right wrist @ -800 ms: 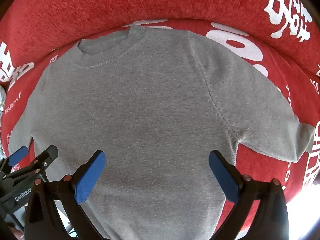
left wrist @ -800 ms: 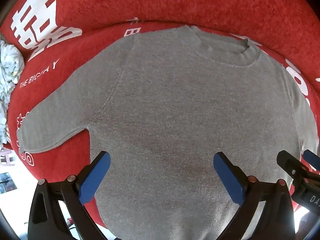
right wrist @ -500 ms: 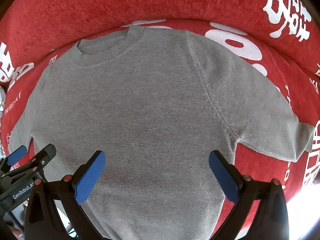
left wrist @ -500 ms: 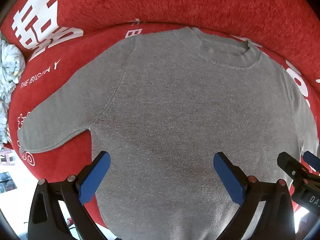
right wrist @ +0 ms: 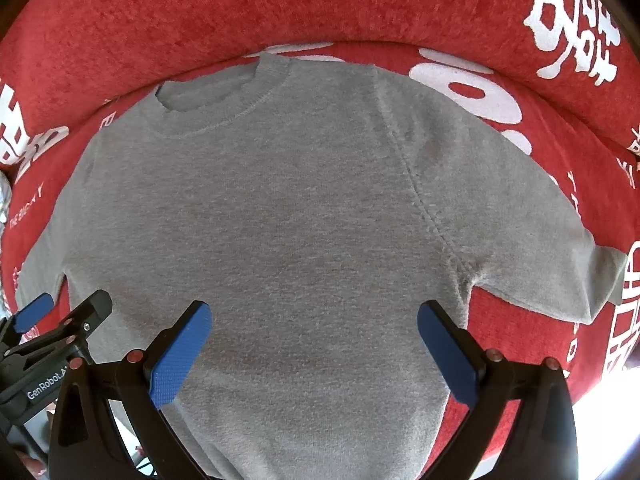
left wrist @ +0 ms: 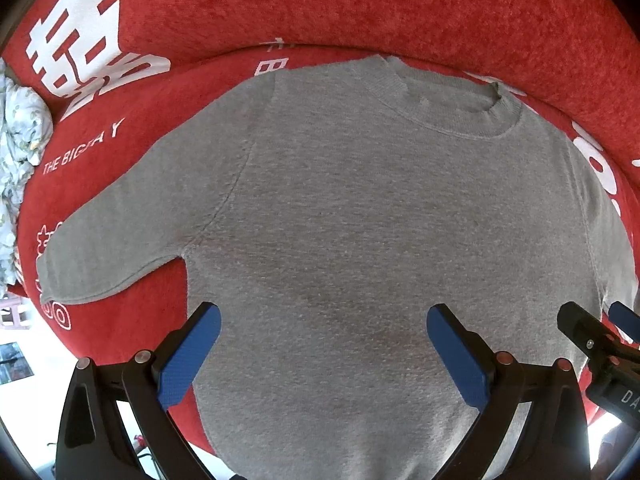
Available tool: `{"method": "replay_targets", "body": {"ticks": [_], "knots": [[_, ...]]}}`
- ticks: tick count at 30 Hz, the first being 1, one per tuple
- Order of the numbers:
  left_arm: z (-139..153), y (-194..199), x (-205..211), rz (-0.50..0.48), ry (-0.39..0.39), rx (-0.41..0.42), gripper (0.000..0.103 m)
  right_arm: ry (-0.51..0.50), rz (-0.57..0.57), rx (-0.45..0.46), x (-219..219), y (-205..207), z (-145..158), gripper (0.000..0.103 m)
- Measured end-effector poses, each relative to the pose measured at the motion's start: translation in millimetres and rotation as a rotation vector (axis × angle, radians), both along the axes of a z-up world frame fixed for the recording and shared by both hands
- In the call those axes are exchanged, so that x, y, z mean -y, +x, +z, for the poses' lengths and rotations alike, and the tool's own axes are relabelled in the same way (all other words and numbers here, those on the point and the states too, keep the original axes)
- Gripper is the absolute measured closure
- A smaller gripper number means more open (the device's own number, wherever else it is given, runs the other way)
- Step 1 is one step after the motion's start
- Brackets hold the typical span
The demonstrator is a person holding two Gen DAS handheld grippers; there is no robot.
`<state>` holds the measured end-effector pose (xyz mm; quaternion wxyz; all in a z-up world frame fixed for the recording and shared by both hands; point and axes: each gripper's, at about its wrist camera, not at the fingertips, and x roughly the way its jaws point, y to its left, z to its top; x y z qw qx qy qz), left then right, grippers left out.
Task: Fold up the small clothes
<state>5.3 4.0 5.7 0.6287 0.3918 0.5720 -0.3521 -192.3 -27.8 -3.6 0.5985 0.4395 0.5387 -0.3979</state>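
a small grey sweater [left wrist: 360, 208] lies flat and face up on a red cover [left wrist: 360, 8] with big white letters. its round neck hole [left wrist: 452, 100] is at the far side, next to the raised red back part. both sleeves are spread out to the sides: one sleeve [left wrist: 120, 240] goes left and the other sleeve [right wrist: 532, 248] goes right. the bottom edge of the sweater hangs toward the near edge. the left tool [left wrist: 324, 352] hangs above the lower middle of the sweater, its blue pads far apart and holding nothing. the right tool [right wrist: 314, 348] is just beside it, also spread wide and empty. a crumpled white cloth with small dots [left wrist: 20, 152] sits at the far left.
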Motion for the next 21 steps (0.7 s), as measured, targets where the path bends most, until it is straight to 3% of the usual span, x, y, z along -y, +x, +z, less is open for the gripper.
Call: {"method": "replay_targets", "body": {"ticks": [21], "knots": [[0.7,-0.9,-0.6,0.003,0.000,-0.010,0.000,-0.004,-0.002,-0.018,-2.9,4.2,1.5,0.000]]}}
